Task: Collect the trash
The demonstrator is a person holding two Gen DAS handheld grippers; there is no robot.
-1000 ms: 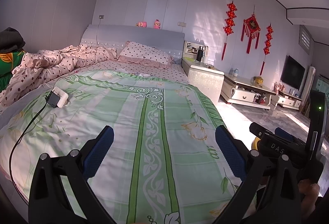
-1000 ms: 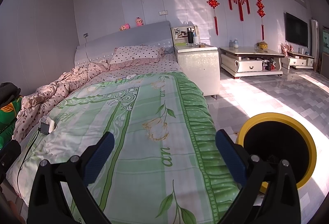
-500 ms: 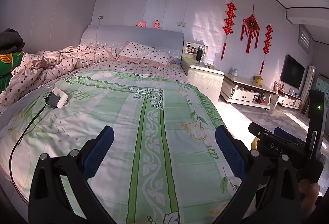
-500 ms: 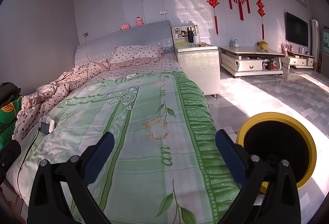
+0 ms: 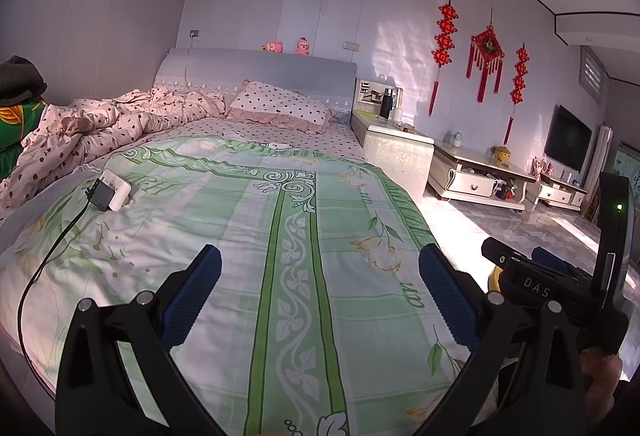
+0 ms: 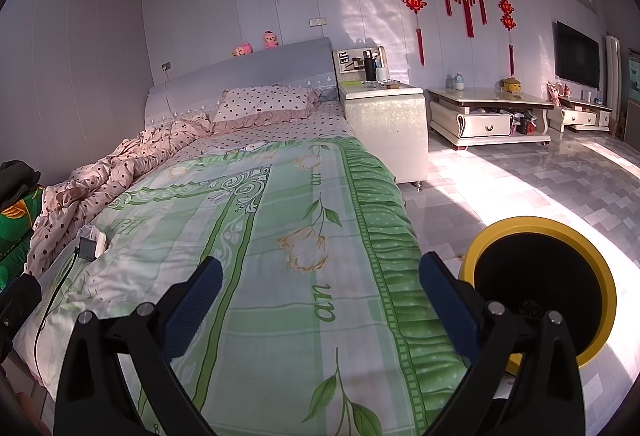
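Observation:
My left gripper (image 5: 320, 264) is open and empty above the foot of the bed, over the green floral quilt (image 5: 288, 236). My right gripper (image 6: 320, 272) is open and empty over the quilt's (image 6: 280, 236) right side. A yellow-rimmed black trash bin (image 6: 536, 288) stands on the floor right of the bed, with some dark scraps inside; a sliver of its yellow rim (image 5: 494, 276) shows in the left wrist view behind the right gripper's body (image 5: 560, 288). I see no clear piece of trash on the bed.
A white power strip with a black charger and cable (image 5: 110, 192) lies on the quilt's left side (image 6: 90, 242). A pink dotted duvet (image 5: 112, 124) and pillow (image 5: 280, 104) lie at the head. A white nightstand (image 6: 384, 120) and low TV cabinets (image 6: 488, 116) stand right.
Almost nothing: both grippers stay open and the views shift only very slightly over the bed.

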